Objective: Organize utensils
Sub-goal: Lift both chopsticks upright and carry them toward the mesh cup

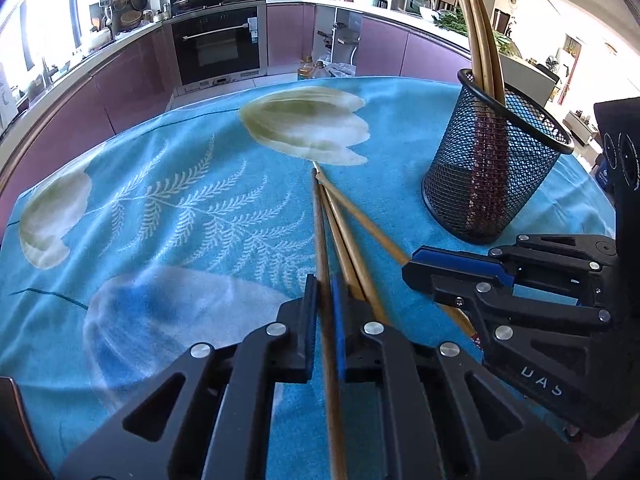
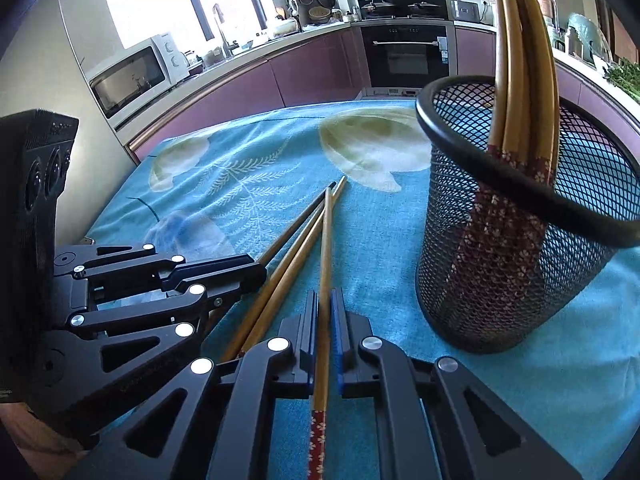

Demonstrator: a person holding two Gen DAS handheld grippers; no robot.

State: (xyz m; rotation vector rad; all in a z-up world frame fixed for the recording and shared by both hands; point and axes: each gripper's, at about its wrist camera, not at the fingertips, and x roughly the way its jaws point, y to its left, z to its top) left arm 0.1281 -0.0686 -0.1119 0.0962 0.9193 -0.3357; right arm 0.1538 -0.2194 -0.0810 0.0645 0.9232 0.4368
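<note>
Several wooden chopsticks lie in a fan on the blue flowered cloth [image 1: 180,184]. My left gripper [image 1: 325,280] is shut on one chopstick [image 1: 320,220], low over the cloth. My right gripper [image 2: 325,300] is shut on another chopstick [image 2: 327,240], whose red patterned end [image 2: 317,440] runs back between the arms. Two loose chopsticks [image 2: 288,256] lie between the grippers. The right gripper shows in the left wrist view [image 1: 452,272], and the left gripper shows in the right wrist view [image 2: 240,276]. A black mesh holder [image 1: 492,168] stands upright to the right [image 2: 520,248] with several chopsticks [image 2: 520,80] in it.
The cloth covers a table whose far edge [image 1: 280,80] faces purple kitchen cabinets and an oven [image 1: 218,44]. A microwave [image 2: 136,76] sits on the counter at left. Bottles [image 1: 310,70] stand on the floor beyond the table.
</note>
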